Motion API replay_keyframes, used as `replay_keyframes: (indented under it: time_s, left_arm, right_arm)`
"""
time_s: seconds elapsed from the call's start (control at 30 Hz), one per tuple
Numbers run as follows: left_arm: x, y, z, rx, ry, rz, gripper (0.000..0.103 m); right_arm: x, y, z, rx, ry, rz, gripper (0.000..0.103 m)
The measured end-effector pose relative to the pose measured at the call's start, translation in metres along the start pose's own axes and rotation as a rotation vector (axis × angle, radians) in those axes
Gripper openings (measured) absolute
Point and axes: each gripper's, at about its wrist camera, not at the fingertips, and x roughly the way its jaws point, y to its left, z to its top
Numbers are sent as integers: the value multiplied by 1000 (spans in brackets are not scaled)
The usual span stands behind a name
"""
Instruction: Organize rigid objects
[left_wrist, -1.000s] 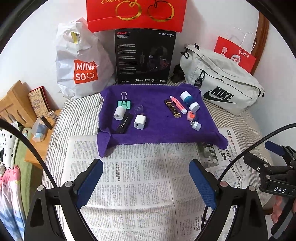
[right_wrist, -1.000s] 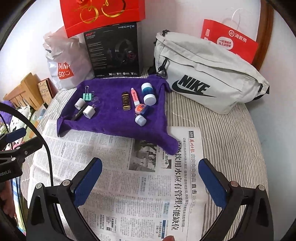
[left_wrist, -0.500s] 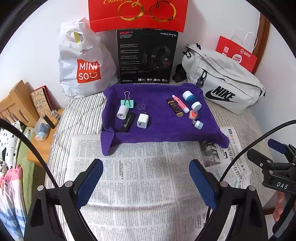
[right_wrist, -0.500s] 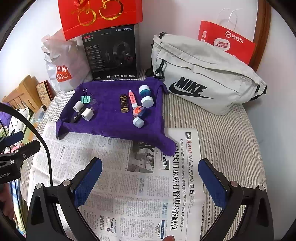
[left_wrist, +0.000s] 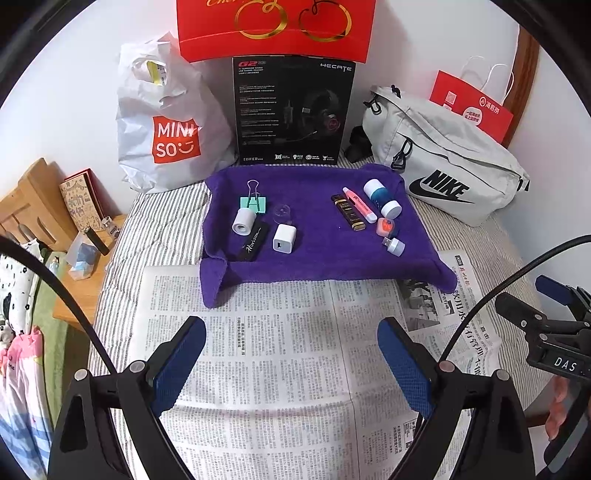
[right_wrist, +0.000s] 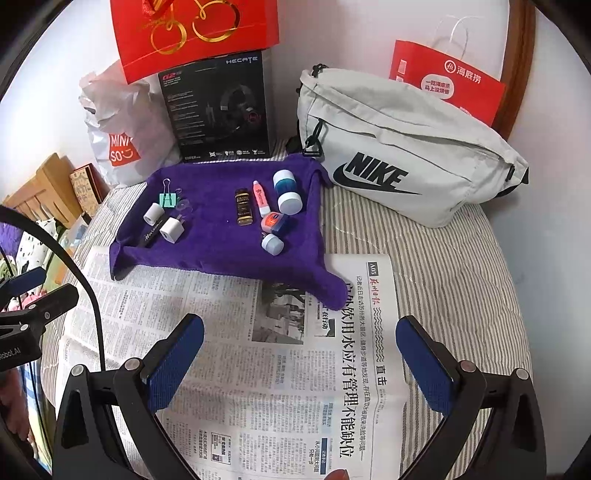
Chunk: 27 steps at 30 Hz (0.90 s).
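A purple towel (left_wrist: 317, 247) (right_wrist: 218, 251) lies on the bed with several small objects on it. On its left are a green binder clip (left_wrist: 253, 203), a white roll (left_wrist: 243, 221), a black Horizon bar (left_wrist: 253, 242) and a white charger cube (left_wrist: 284, 238) (right_wrist: 172, 230). On its right are a dark gold-label tube (left_wrist: 348, 212) (right_wrist: 244, 206), a pink tube (left_wrist: 359, 205), a blue-and-white bottle (left_wrist: 381, 197) (right_wrist: 287, 192), an orange-topped piece (left_wrist: 385, 226) and a small white cap piece (left_wrist: 394, 245) (right_wrist: 272, 243). My left gripper (left_wrist: 291, 362) and right gripper (right_wrist: 301, 358) are open and empty, above the newspaper (left_wrist: 266, 369) (right_wrist: 258, 369), short of the towel.
Along the wall stand a Miniso bag (left_wrist: 166, 125), a black headset box (left_wrist: 291, 110), a red gift bag (left_wrist: 275, 27), a grey Nike bag (left_wrist: 443, 173) (right_wrist: 402, 155) and a red paper bag (left_wrist: 472, 107). A wooden bedside stand (left_wrist: 48, 218) is off the left edge.
Both grippers have drawn back slightly from the towel, which sits a little farther and higher in both views. Both stay open and empty. The objects have not moved.
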Motion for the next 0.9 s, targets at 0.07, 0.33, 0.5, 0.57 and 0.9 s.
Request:
replay_keyframes:
  time_s: [0.07, 0.33, 0.5, 0.57, 0.9]
  left_arm:
    - [0, -1, 0, 0, 1, 1, 94]
    - [-1, 0, 0, 0, 2, 3, 94]
    - [0, 0, 0, -1, 1, 3, 94]
    - [0, -1, 0, -1, 2, 4, 94]
    - [0, -2, -1, 2, 4, 9, 94]
  right_arm:
    - [-1, 0, 0, 0, -1, 1, 102]
    - [-2, 0, 0, -2, 1, -1, 102]
    - [0, 0, 0, 1, 4, -4, 102]
    - [0, 0, 0, 0, 5, -4, 102]
    - [-2, 2, -1, -3, 3, -6, 102]
